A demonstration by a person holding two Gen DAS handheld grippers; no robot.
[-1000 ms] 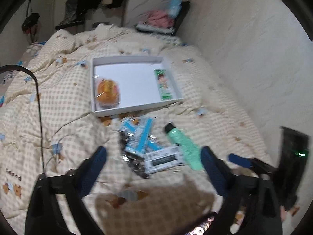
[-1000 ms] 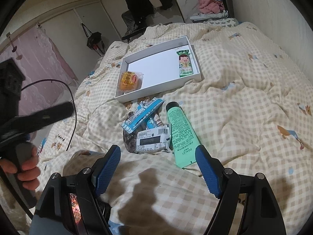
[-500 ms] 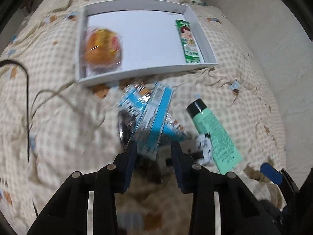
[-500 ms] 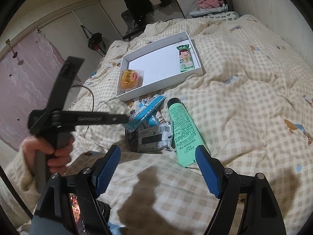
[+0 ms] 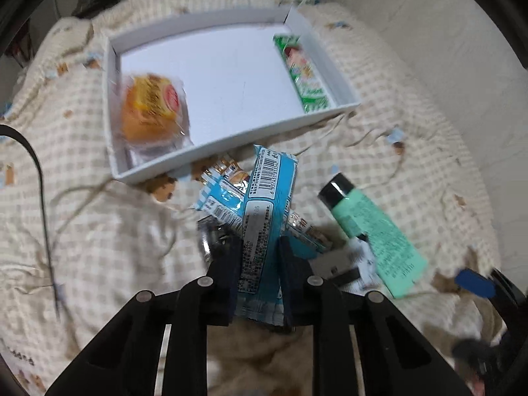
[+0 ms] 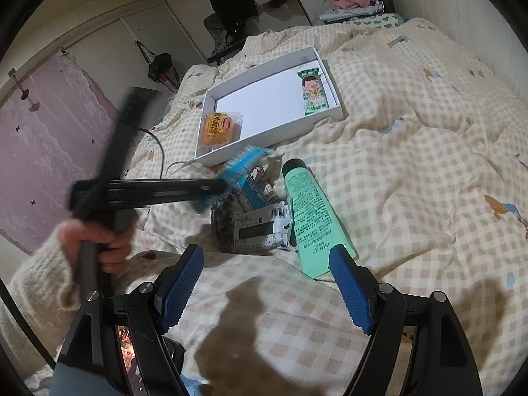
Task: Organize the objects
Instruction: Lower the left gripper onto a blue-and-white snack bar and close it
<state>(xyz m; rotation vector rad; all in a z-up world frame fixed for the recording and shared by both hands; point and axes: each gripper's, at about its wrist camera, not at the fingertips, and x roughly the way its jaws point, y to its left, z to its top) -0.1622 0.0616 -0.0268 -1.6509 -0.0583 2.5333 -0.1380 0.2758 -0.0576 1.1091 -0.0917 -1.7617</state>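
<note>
Gripping blue snack pack (image 5: 264,231), left gripper (image 5: 259,257) hides its lower end; blurred in right view. Right gripper (image 6: 267,287) wide open, nothing held, green tube (image 6: 308,211) just ahead; tray (image 5: 231,151) beyond.

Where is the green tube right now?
The green tube lies on the checked quilt in the right wrist view, right of the snack pile, short of the white box.
</note>
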